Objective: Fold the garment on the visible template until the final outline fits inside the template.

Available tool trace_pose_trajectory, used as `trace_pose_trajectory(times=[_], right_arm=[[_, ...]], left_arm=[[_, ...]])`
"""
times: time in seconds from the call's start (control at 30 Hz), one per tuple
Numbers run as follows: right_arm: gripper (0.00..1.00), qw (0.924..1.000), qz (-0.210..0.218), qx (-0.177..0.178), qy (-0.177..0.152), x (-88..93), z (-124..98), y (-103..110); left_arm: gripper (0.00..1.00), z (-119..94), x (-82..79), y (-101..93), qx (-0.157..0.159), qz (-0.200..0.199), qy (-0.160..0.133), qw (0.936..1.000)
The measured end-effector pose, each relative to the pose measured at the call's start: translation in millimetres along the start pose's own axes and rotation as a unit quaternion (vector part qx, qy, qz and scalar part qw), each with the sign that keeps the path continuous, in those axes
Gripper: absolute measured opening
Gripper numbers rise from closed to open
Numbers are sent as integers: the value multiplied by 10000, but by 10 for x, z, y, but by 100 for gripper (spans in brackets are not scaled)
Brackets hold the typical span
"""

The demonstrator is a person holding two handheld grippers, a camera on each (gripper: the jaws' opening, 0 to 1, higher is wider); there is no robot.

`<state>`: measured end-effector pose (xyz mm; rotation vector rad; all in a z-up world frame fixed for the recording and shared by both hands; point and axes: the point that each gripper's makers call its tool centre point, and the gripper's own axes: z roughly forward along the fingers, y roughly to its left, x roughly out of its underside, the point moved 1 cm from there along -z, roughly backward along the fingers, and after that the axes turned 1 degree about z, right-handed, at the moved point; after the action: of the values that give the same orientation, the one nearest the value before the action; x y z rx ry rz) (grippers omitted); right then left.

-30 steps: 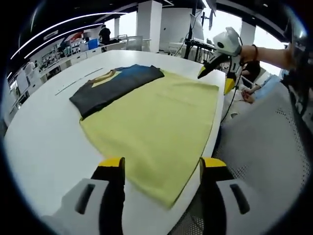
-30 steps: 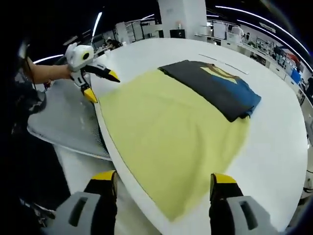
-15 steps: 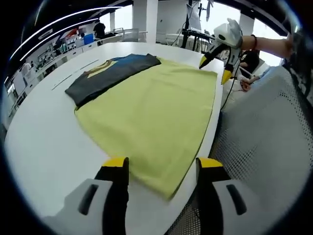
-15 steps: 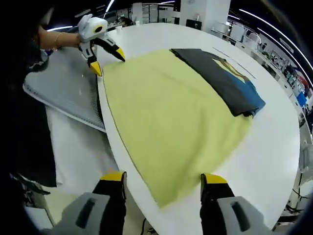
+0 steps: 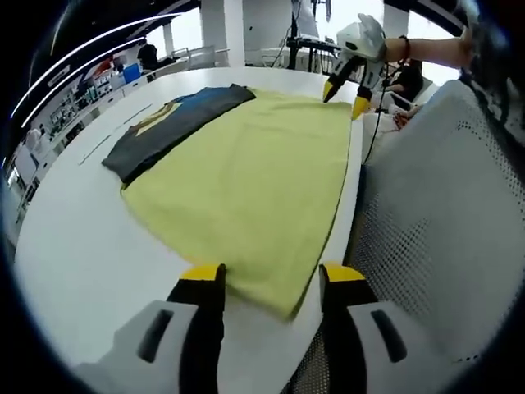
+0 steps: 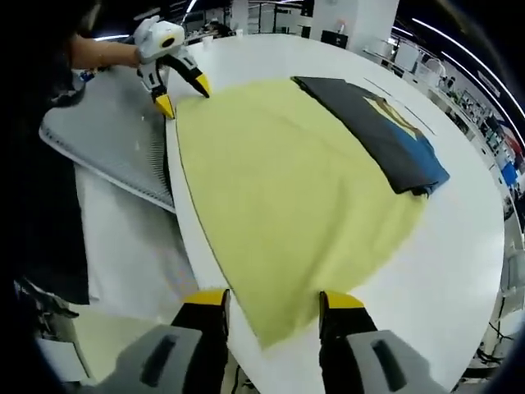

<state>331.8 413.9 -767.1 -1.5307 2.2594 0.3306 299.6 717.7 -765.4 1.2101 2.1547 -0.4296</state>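
A yellow template cloth (image 5: 246, 172) lies flat on the white round table (image 5: 74, 246). A folded dark grey garment with blue and yellow print (image 5: 168, 123) rests along its far edge, also seen as the garment (image 6: 379, 127) on the cloth (image 6: 279, 189). My left gripper (image 5: 273, 277) is open, its jaws on either side of the cloth's near corner at the table edge. My right gripper (image 6: 275, 299) is open around the opposite near corner. Each gripper appears in the other's view, open: the right gripper (image 5: 343, 82) and the left gripper (image 6: 182, 89).
A grey mesh chair (image 5: 435, 213) stands against the table edge beside the cloth, seen also as the chair (image 6: 107, 139). A person's arm (image 5: 426, 49) holds the far gripper. Workbenches (image 5: 123, 74) line the room behind the table.
Both grippers have come closer to their corners of the yellow cloth, and each pair of jaws has narrowed a little. The garment and cloth have not moved.
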Motion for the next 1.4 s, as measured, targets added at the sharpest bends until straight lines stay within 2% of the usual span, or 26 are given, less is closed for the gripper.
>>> trace_pose_trajectory(times=[0.13, 0.27, 0.43, 0.47, 0.53, 0.7, 0.9, 0.97, 1.3, 1.4], right_arm=[[35, 10000, 36, -21, -35, -3, 7, -17], [27, 9996, 217, -13, -175, -2, 7, -62], [21, 9998, 153, -9, -146, -14, 5, -57], [18, 9998, 130, -11, -146, -18, 5, -54], [12, 9999, 60, -10, -122, -19, 5, -48], [4, 9999, 29, 24, -96, -13, 2, -61], [2, 10000, -23, -21, 38, 1, -29, -15], [1, 10000, 7, -50, 29, -10, -42, 12], [0, 9997, 113, -195, -1, 30, -120, 168], [0, 9996, 105, -263, 51, 75, -152, 229]], left_arm=[[39, 5, -14, 0, 32, 70, -27, 10000], [29, -5, -40, 9, 147, 192, -18, 9997], [12, 0, -48, 12, 205, 205, -1, 9996], [7, 12, -52, 12, 186, 175, -15, 9997], [4, 17, -67, 16, 153, 122, -42, 9998], [0, 1, -73, 45, 80, -38, -81, 9999], [0, -51, -69, 49, -53, -215, -105, 9997], [0, -68, -57, 49, -98, -398, -82, 9991], [0, -177, -32, -104, 5, -494, -18, 9988], [0, -214, -47, -203, 191, -689, -77, 9974]])
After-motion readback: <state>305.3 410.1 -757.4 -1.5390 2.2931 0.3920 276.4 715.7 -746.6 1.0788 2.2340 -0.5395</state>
